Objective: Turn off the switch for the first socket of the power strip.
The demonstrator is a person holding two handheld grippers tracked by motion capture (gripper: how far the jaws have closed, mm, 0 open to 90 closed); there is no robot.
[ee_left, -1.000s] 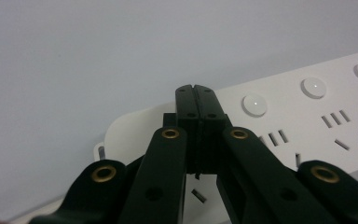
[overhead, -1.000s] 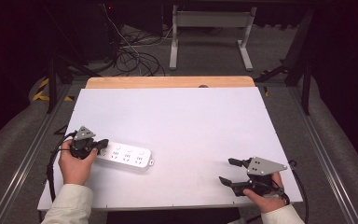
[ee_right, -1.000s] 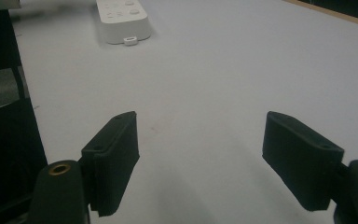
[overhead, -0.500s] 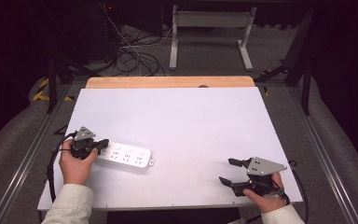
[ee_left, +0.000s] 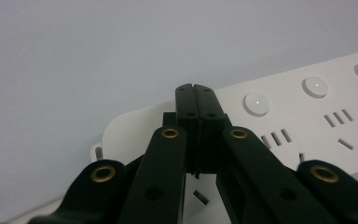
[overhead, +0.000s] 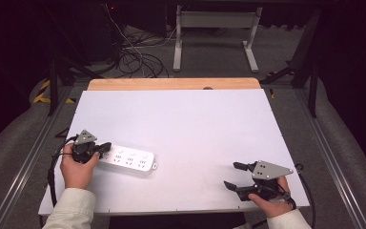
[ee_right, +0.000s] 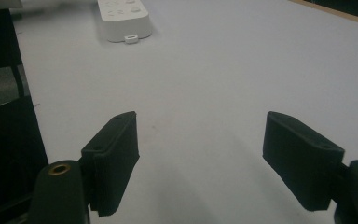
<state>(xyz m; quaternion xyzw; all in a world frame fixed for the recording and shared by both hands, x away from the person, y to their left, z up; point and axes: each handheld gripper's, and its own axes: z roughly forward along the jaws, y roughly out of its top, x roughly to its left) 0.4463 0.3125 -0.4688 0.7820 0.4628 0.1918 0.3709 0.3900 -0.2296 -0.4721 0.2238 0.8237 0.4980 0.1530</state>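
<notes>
Dark floor and a tangle of black cables [overhead: 133,59] frame the far side of the scene, along with the legs of a pale metal stand [overhead: 214,38] toward twelve o'clock, while a white table [overhead: 195,124] with a strip of bare wood [overhead: 171,84] along its far edge takes up the middle of the high view. On that table, toward eight o'clock from its centre, lies a white power strip [overhead: 129,160], flat, its long side running roughly from nine to four o'clock. The left gripper [overhead: 106,147] sits at the nine o'clock end of the strip, held by the person's left hand [overhead: 76,169]; in the left gripper view its jaws are pressed together with nothing between them, and the closed tips [ee_left: 196,100] lie over the strip's rounded end, with sockets and three round buttons [ee_left: 257,102] spreading toward three o'clock. Whether the tips actually touch the casing cannot be told. The right gripper [overhead: 232,175] rests low near the table's front edge at about five o'clock, well apart from the strip, gripped by the right hand [overhead: 269,202]. Its jaws stand wide with only bare table between them, and in the right gripper view the power strip shows far off at eleven o'clock.
</notes>
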